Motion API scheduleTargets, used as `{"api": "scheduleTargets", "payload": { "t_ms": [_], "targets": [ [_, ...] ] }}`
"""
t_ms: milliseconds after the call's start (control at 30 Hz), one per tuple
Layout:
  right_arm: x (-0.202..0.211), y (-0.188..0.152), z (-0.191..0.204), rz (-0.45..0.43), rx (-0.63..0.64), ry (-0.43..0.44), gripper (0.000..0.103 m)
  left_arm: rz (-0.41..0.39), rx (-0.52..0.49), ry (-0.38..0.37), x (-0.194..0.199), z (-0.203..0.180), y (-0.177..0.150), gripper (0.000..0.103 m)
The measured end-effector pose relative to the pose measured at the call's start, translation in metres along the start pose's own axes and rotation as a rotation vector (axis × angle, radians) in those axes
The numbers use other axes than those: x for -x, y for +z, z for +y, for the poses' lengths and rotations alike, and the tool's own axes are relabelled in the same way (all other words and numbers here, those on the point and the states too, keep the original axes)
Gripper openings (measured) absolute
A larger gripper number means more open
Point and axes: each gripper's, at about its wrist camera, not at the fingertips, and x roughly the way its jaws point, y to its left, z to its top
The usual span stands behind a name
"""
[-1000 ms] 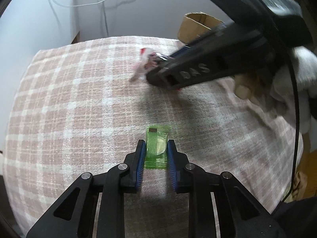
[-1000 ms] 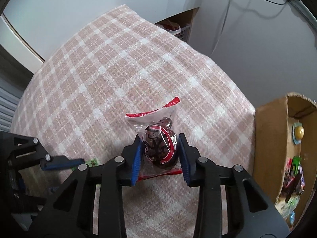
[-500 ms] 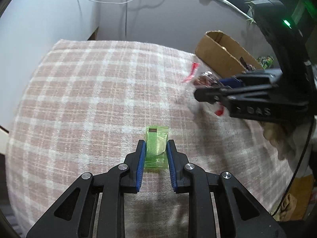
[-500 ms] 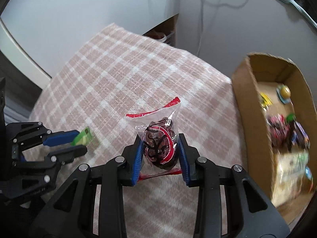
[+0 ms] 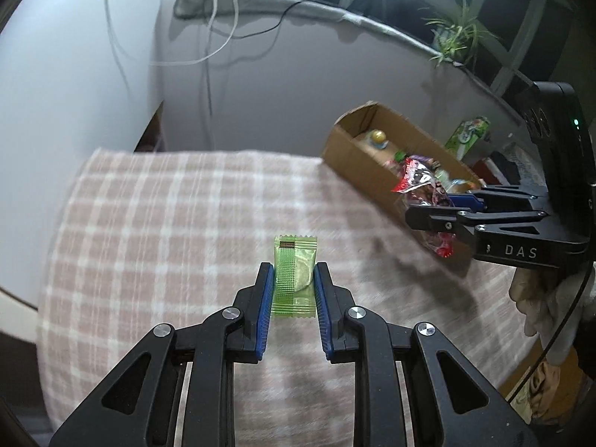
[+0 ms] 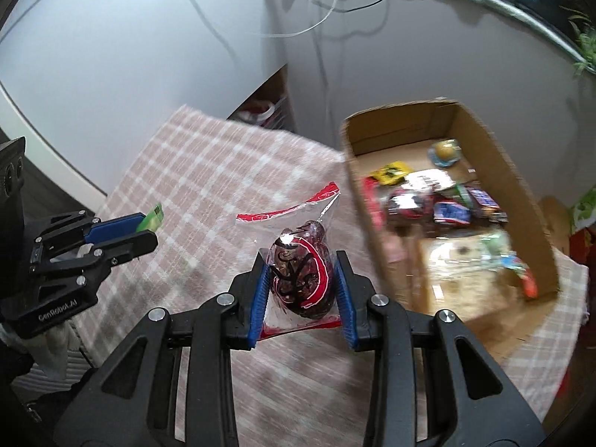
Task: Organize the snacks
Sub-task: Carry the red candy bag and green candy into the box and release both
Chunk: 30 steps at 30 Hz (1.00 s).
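My left gripper (image 5: 292,277) is shut on a small green snack packet (image 5: 294,273), held above the checked tablecloth (image 5: 167,223). My right gripper (image 6: 301,266) is shut on a clear bag with red edges (image 6: 300,260) that holds a dark round snack. In the left wrist view the right gripper (image 5: 428,210) carries that bag (image 5: 421,186) at the near wall of the cardboard box (image 5: 357,164). In the right wrist view the box (image 6: 521,201) lies to the right with several wrapped snacks inside, and the left gripper (image 6: 149,229) with the green packet (image 6: 152,218) is at the left.
White and dark cables (image 5: 208,37) hang down the grey wall behind the table. A potted plant (image 5: 458,37) stands on the sill at the upper right. A green carton (image 5: 467,136) stands beyond the box. The table's edges fall away at left and front.
Both grippers rose with their snacks. The right gripper carried the red-edged bag sideways from the middle of the cloth to the box, which now fills more of its view.
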Motion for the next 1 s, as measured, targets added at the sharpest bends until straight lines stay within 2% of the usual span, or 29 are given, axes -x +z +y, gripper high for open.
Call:
{"api": "scheduleTargets", "payload": {
  "t_ms": [400, 667, 1000],
  "targets": [
    [0.039, 0.000, -0.077, -0.044, -0.101, -0.130, 0.034, -0.032, -0.076, -0.069, -0.017, -0.033, 0.051, 0.020],
    [0.037, 0.007, -0.114, -0.045, -0.134, -0.181, 0.034, -0.014, -0.077, -0.107, -0.048, -0.052, 0.089, 0.020],
    [0.014, 0.022, -0.139, -0.020, -0.143, -0.196, 0.034, -0.005, -0.127, -0.094, -0.081, -0.082, 0.124, 0.020]
  ]
}}
